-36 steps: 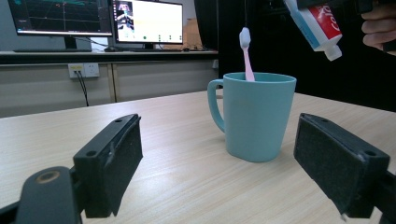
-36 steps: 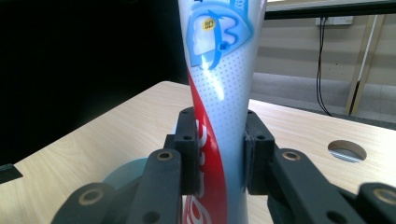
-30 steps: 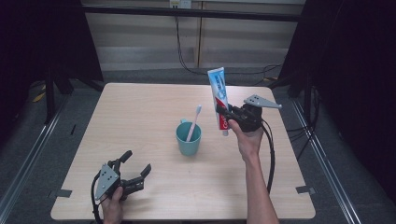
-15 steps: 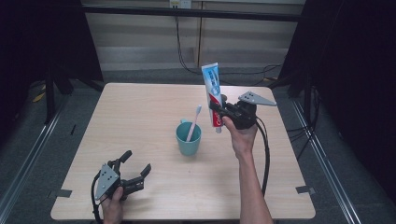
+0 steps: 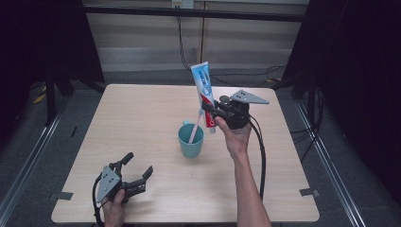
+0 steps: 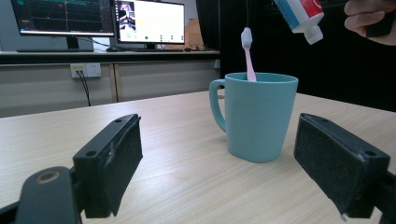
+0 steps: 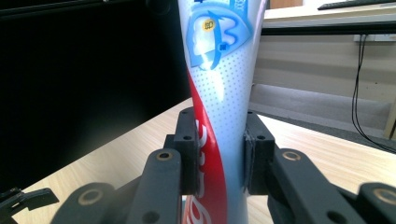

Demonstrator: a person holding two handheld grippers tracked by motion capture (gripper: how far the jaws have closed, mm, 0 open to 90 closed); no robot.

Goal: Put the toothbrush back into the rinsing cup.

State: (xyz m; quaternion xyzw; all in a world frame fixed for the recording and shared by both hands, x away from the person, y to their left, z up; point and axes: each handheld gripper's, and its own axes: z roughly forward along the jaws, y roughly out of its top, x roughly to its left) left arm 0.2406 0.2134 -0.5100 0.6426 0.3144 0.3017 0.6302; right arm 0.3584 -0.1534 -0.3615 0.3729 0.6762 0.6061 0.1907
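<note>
One mug (image 5: 191,140), one toothbrush (image 5: 195,126), one toothpaste tube (image 5: 204,92), two monitors (image 6: 149,22).

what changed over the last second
The right gripper, shut on the toothpaste tube, carried it left toward the cup, cap end down near the rim. The cup, the toothbrush in it and the open left gripper stayed put.

White, blue and red toothpaste tube (image 7: 219,93): small orange roundel reads "3D"; other lettering cropped, unreadable. Monitor screens (image 6: 149,21) too small to read.
</note>
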